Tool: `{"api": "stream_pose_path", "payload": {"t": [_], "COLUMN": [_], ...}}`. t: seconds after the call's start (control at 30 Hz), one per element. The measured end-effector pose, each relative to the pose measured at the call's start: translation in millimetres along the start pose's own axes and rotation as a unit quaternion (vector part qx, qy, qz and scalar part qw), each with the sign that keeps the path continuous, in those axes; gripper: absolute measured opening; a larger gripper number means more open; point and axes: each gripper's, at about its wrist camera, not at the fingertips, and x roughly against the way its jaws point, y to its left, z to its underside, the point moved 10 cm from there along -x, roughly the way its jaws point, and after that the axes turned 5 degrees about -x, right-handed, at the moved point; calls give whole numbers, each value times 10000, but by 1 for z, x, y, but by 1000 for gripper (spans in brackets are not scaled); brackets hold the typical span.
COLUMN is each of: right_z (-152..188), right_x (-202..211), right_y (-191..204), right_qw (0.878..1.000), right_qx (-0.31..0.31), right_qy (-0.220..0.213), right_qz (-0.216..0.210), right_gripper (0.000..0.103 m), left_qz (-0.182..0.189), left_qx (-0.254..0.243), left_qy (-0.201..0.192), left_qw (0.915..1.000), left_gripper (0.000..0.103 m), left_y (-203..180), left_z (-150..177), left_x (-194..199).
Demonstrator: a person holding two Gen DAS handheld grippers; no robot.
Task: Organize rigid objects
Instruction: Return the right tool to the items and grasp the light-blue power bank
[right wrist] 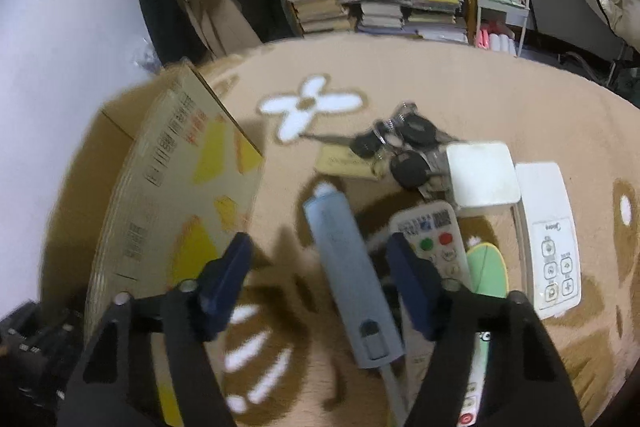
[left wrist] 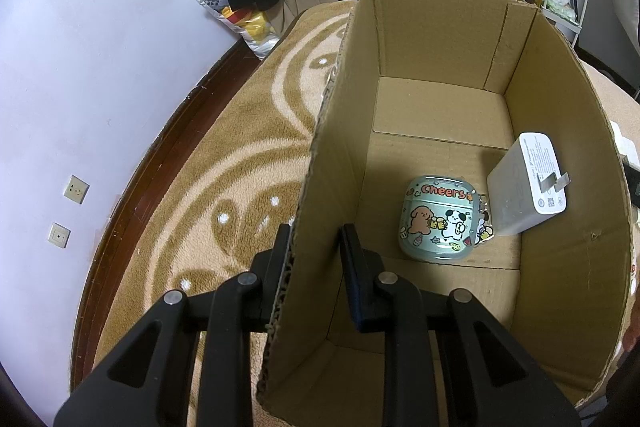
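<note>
Left gripper [left wrist: 316, 239] straddles the left wall of the cardboard box [left wrist: 560, 227], one finger outside, one inside; fingers close on the wall, though I cannot tell if they actually clamp it. Box holds an earbud case [left wrist: 438, 219] (mint, cartoon dogs, "cheers") flat on the floor and, just beside it, a white charger [left wrist: 528, 183] leaning on the right wall, prongs showing.

Only the right wrist view shows the rug [right wrist: 440, 87] pile: blurry grey-blue tube [right wrist: 348, 275] lying lengthwise between the spread fingers of the right gripper [right wrist: 320, 259], nothing pinched. Then a remote [right wrist: 436, 239], keys [right wrist: 400, 143], white block [right wrist: 482, 173], white control panel [right wrist: 550, 235].
</note>
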Motion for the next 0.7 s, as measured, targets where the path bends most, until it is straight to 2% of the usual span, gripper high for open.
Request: {"api": "stream_pose_path", "payload": {"t": [0.07,0.23,0.3,0.37,0.6,0.7], "right_z": [5,16,17,16,13,4], "right_x": [-6,-18,-18,-17,-2,15], "right_y": [-3,-3,-4,-4,12,24], "right_qw": [9998,9991,9989,9984,9989,9985], "right_qx": [49,147,158,182,281,376], "right_qy": [149,355,253,132,-50,-312], "right_qz": [90,158,373,527,361,251], "right_gripper": [55,53,47,31,29,29], "left_qz": [-1,4,0,-3,-2,0], "left_qx": [-1,3,1,-5,-3,0], "left_qy": [0,1,1,0,2,2], "left_qw": [10000,10000,10000,10000,10000,10000], "left_gripper": [23,23,23,23,23,23], "left_y": [0,0,0,0,0,0], "left_z": [0,0,0,0,0,0], "left_x": [0,0,0,0,0,0]}}
